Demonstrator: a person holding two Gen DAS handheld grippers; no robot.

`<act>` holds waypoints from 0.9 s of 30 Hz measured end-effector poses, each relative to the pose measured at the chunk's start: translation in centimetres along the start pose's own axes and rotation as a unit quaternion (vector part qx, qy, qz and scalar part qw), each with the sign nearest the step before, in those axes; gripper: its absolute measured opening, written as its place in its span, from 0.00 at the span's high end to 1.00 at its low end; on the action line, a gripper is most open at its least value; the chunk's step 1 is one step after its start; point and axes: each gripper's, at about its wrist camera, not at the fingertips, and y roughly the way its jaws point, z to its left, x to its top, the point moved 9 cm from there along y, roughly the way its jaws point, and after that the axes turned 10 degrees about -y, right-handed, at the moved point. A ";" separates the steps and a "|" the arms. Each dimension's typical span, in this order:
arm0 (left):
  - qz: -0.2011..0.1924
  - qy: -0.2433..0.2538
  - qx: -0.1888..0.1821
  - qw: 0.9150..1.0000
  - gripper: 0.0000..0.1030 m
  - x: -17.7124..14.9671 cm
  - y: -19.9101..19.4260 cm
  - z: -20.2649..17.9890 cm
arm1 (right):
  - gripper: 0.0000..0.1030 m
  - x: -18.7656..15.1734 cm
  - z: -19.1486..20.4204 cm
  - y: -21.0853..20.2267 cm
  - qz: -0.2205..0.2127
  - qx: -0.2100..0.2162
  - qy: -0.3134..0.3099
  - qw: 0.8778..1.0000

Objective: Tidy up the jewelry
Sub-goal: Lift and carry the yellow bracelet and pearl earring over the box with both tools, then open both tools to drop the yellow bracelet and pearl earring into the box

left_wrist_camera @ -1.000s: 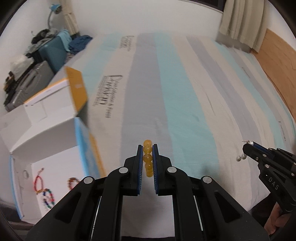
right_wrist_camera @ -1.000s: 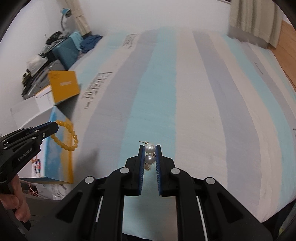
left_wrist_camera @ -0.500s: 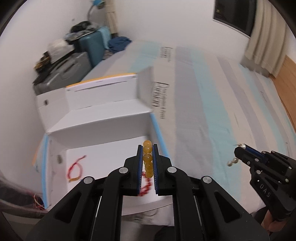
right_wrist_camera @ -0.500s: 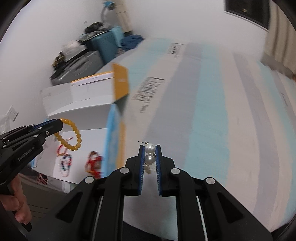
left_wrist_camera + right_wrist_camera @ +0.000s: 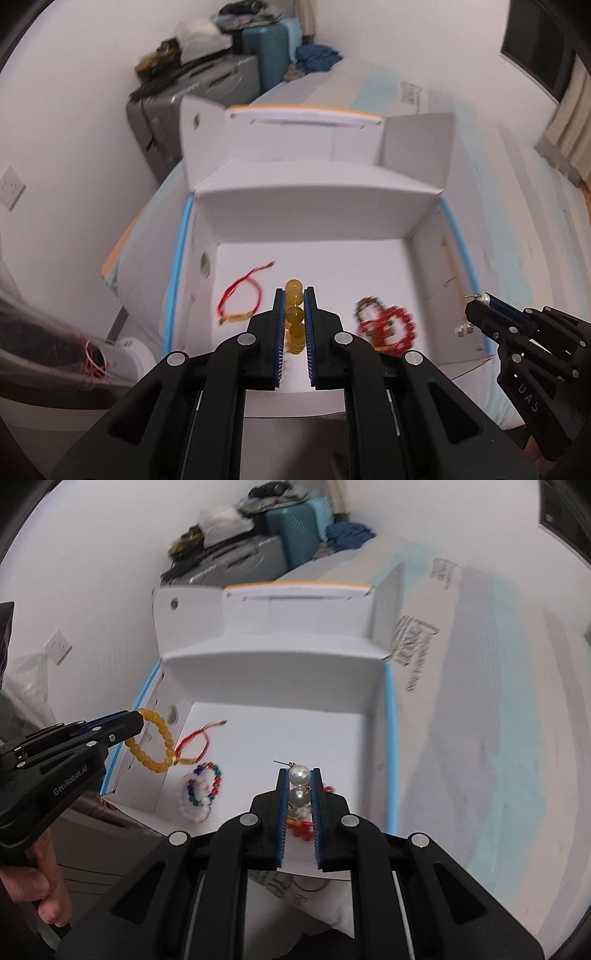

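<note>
My left gripper [image 5: 294, 295] is shut on a yellow bead bracelet [image 5: 294, 317] and holds it above the open white box [image 5: 314, 218]. The bracelet also shows in the right wrist view [image 5: 155, 742], hanging from the left gripper [image 5: 136, 722]. My right gripper [image 5: 299, 773] is shut on a pearl earring [image 5: 298, 775] over the box's right side; it shows in the left wrist view [image 5: 476, 304]. On the box floor lie a red cord bracelet [image 5: 242, 293], a red bead bracelet [image 5: 388, 326] and a multicoloured bead bracelet [image 5: 203, 779].
The box has blue-edged walls and raised flaps [image 5: 417, 147] and sits at the edge of a striped bed [image 5: 498, 701]. Suitcases [image 5: 207, 99] with clothes stand by the wall behind. A plastic bag [image 5: 44, 332] is at the lower left.
Both grippers swung left from over the bed to over the open box, still holding their items. The box now fills the middle of both views.
</note>
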 end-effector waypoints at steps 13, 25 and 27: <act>0.064 -0.020 0.014 0.998 0.91 -2.2 6.6 4.4 | 0.90 -2.0 1.0 7.9 0.081 -0.005 0.001 0.997; 0.107 -0.021 0.030 0.994 0.91 -3.3 10.0 5.5 | 0.90 -3.3 0.4 11.4 0.129 -0.013 0.009 0.991; 0.109 -0.021 0.030 0.993 0.90 -3.4 10.2 5.4 | 0.90 -3.4 0.4 11.7 0.133 -0.013 0.009 0.991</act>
